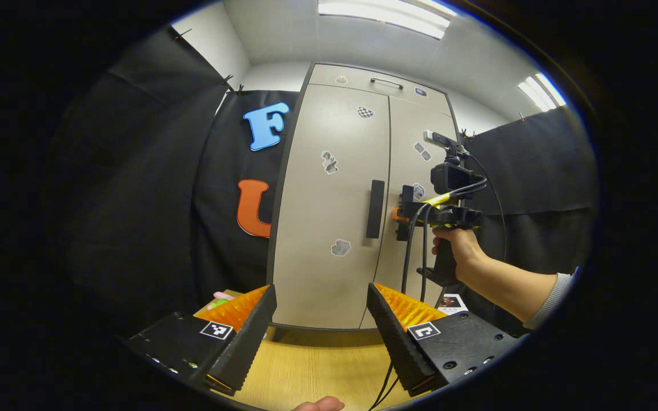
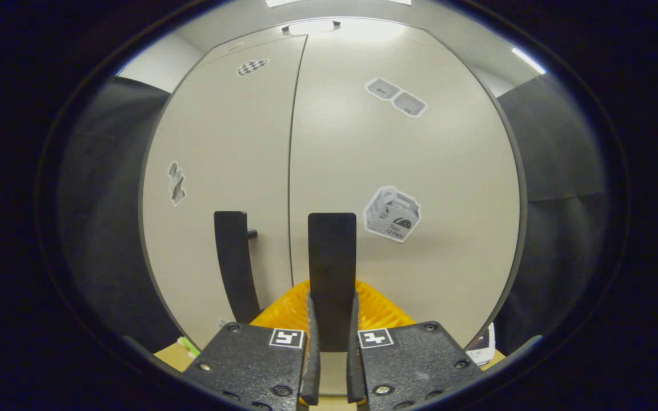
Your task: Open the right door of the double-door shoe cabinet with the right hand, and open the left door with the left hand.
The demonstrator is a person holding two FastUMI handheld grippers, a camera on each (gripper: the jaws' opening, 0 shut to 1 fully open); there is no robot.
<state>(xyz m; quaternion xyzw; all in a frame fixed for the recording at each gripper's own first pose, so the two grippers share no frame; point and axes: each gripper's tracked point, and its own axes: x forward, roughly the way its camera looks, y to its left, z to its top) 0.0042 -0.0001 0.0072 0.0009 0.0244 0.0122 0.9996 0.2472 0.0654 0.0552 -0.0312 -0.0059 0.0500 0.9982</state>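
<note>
Both doors shut; right tool grips right handle.

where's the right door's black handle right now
In the right gripper view, the right door's black vertical handle stands clamped between the right gripper, just right of the door seam, beside the left door's handle.

I was working in a staged recording booth inside an office-like room, not a home. Ahead of my left gripper stood a beige cabinet dotted with stickers, black cloth hung on either side of it, and fluorescent ceiling panels glowed above.
</note>
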